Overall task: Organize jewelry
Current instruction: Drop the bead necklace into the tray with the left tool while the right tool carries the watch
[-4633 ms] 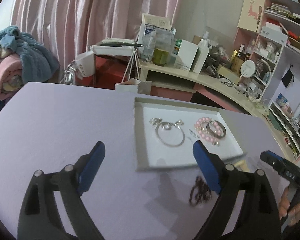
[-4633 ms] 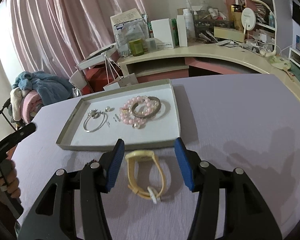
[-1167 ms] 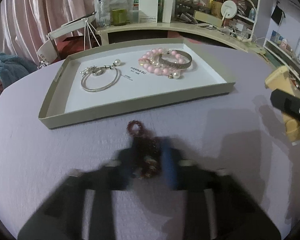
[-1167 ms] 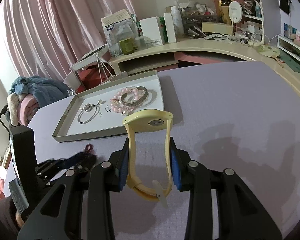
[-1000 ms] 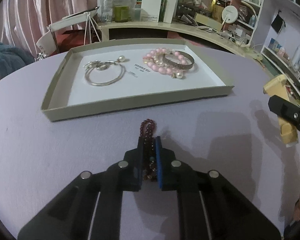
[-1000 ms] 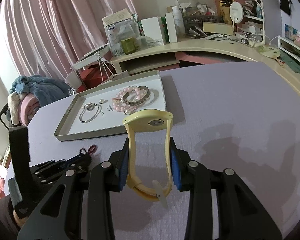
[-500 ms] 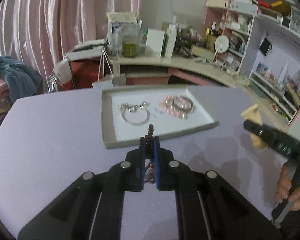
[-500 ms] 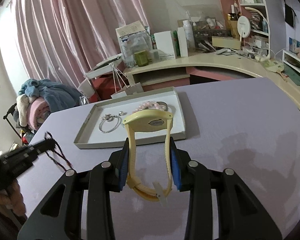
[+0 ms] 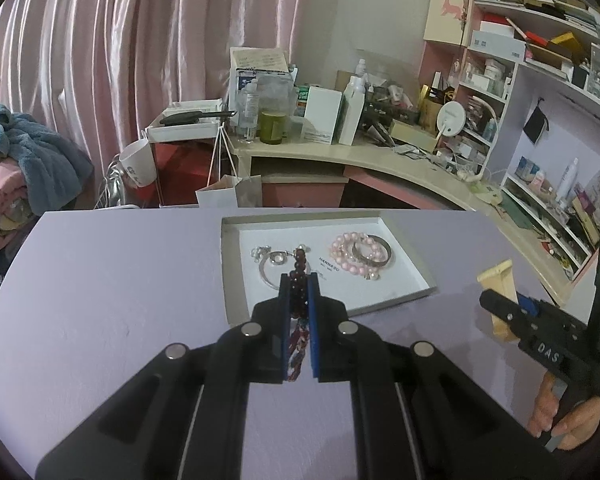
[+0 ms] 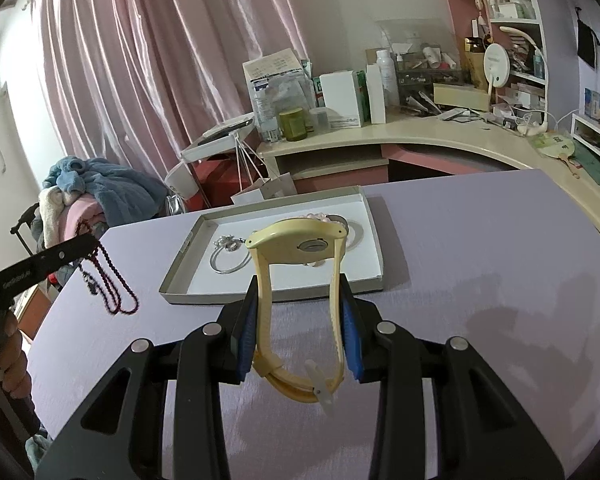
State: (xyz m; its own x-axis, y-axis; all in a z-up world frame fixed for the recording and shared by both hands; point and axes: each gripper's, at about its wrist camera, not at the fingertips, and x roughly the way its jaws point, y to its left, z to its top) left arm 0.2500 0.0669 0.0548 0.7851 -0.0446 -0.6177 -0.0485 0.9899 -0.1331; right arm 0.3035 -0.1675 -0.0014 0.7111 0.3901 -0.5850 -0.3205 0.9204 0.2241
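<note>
Holding the last loose pieces aloft, the left gripper [image 9: 299, 308] clamps a dark beaded necklace [image 10: 110, 280] and the right gripper [image 10: 299, 334] a yellow watch [image 10: 298, 280], both not yet in the tray [image 10: 374, 248] with bracelets [image 9: 360, 254].

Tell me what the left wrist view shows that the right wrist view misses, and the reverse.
Only the left wrist view: the pink bead bracelet and metal bangle unobstructed in the tray, and the left gripper clamping the dark bead strand.

Only the right wrist view: that dark bead strand dangling in loops above the table, and the yellow watch's full strap in the right gripper.

Both: the tray and silver ring bracelet.
</note>
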